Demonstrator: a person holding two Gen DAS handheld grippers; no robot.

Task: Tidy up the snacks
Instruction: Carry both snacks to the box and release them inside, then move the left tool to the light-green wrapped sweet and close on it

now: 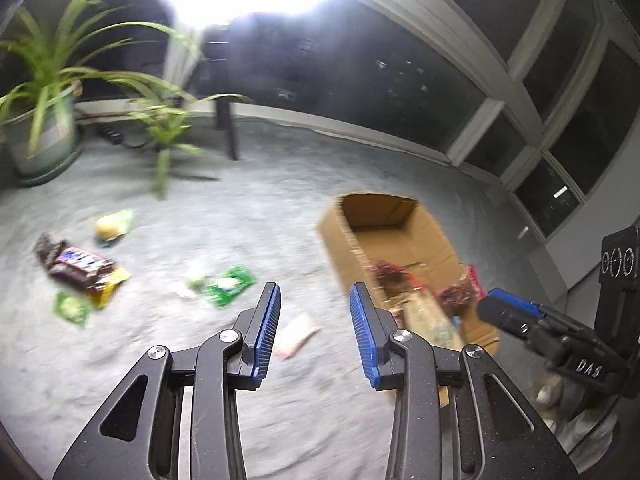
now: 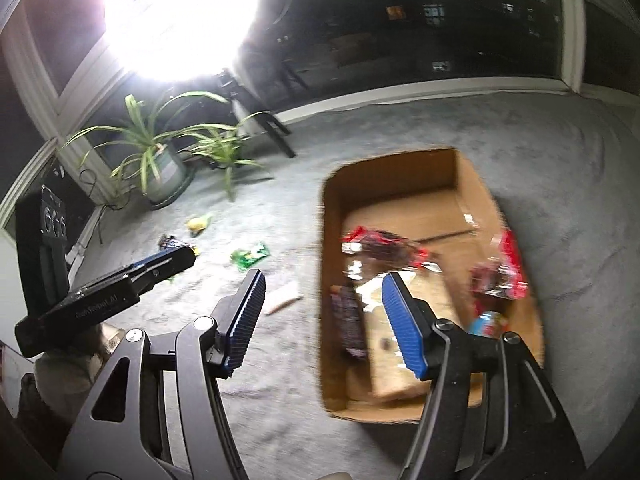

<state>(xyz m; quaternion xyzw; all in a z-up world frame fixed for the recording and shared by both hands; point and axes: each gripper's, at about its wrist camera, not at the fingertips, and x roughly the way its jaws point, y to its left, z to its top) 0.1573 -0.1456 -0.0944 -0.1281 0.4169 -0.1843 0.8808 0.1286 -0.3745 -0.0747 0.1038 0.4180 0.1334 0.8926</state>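
Observation:
An open cardboard box (image 1: 340, 240) (image 2: 400, 178) sits on the grey carpet and holds several snack packs, among them red ones (image 2: 380, 246). My left gripper (image 1: 314, 300) is open and empty above the carpet, left of the box. A pink packet (image 1: 296, 334) (image 2: 284, 296) lies just beyond it. My right gripper (image 2: 322, 286) is open and empty over the box's left wall; it shows at the right of the left wrist view (image 1: 516, 312). Loose snacks lie on the carpet: a green packet (image 1: 229, 285) (image 2: 250, 255), a Snickers bag (image 1: 76, 266), a yellow snack (image 1: 112, 226).
A potted plant (image 1: 44, 136) (image 2: 166, 174) stands at the far left by the windows. A dark chair leg (image 1: 230, 128) stands behind the snacks. A bright lamp glares overhead. A small green packet (image 1: 72, 307) lies at the left.

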